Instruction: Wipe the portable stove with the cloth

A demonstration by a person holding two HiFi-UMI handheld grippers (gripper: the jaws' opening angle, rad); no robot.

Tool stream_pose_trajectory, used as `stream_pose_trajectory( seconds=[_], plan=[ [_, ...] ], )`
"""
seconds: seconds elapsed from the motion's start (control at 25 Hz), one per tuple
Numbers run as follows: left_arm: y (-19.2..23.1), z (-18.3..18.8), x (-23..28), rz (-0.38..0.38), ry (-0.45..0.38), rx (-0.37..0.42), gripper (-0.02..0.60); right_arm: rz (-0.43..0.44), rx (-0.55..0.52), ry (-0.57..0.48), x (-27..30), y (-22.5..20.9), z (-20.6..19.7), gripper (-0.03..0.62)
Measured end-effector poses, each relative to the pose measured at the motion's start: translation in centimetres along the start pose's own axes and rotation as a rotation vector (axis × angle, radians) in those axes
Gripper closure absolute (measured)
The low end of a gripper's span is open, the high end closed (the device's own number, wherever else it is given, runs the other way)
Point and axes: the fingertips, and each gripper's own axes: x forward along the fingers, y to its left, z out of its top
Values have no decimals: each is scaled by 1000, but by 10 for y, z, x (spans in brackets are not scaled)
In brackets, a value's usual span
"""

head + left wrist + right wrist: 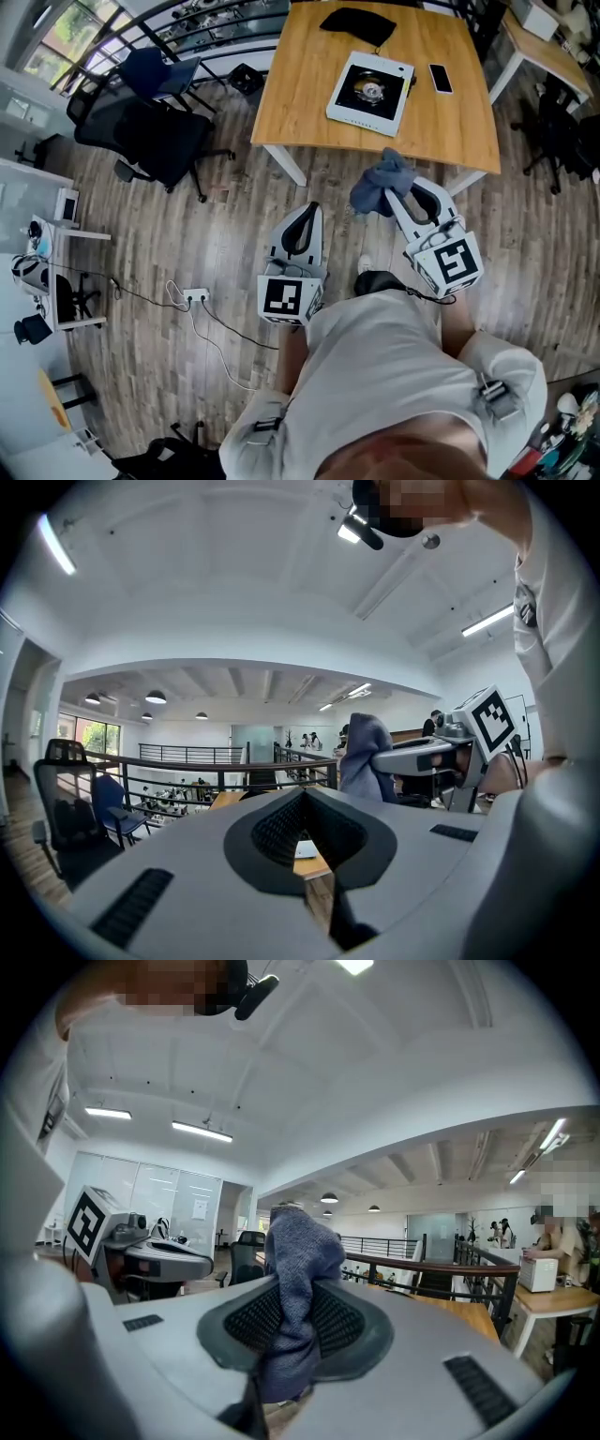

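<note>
The right tongs were clamped on the blue-grey cloth, which was pinched at its middle so that one bunch stood above the pads and the rest drooped below. That grip looked made for carrying; it left loose fabric free to press flat on a panel. The left tongs were fully closed with nothing between the pads, and probably served only as a spare to steady things. Both pointed roughly level toward the wooden surface, over the plank floor and short of its near edge.

The portable stove lay flat near the middle of that surface, slightly skewed, its burner ring facing up. It was untouched by the cloth and well apart from it. A phone lay just to the stove's right, and a dark bundle, possibly a bag, sat at the far edge.

The floor ahead was open up to the near edge. An office chair and a power strip with its cable lay off to the left, clear of the direct line. The phone narrowed the wiping room on the stove's right side.
</note>
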Motion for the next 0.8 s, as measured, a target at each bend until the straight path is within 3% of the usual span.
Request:
stream_pose_trajectory(
  seconds=[0.4, 0.8],
  plan=[
    [15, 4, 68, 2, 30, 29, 563, 16, 23, -33, 43, -57, 0, 500],
    [29, 0, 108, -43, 57, 23, 563, 4, 63, -12, 72, -83, -8, 500]
  ],
)
